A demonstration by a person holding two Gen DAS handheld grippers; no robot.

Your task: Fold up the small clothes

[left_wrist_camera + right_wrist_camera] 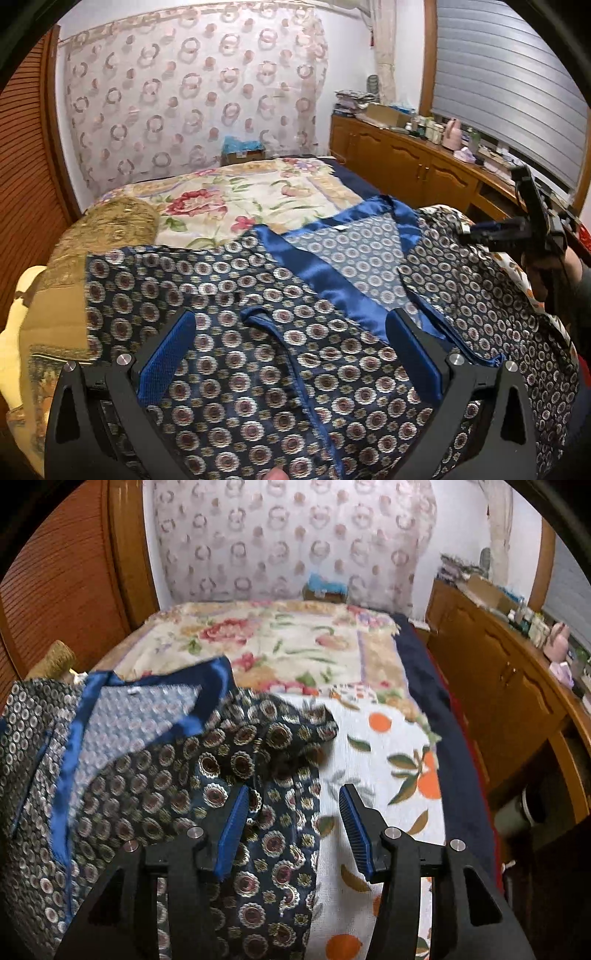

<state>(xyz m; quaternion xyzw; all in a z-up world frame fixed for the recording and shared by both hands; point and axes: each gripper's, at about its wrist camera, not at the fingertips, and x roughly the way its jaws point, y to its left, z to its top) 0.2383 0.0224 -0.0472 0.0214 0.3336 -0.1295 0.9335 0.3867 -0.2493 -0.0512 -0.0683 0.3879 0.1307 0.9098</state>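
Garment: my dark navy satin top with round medallion print and bright blue trim (pixel 295 314) lies spread front-up on the bed, neckline away from me, its right sleeve (pixel 280 731) bunched and rumpled.
Left gripper (pixel 291 350): jaws spread wide over the chest panel, holding nothing.
Right gripper (pixel 295 812): jaws parted, nothing pinched; the sleeve edge lies between them, pads not pressing.
Risk, slip: satin looks slick; a shallow pinch would likely let the sleeve slide out mid-fold.
Risk, snag: closing too deep could catch the white orange-print cloth (pixel 388 746) beneath and drag it along.
Risk, crease: folding over the bunched sleeve would probably lock in wrinkles.
Bed: cream floral quilt (pixel 240 199) over a navy sheet (pixel 424 686).
Room: wooden cabinet (pixel 406 162) carrying bottles and boxes, patterned curtain (pixel 184 92), grey blind.
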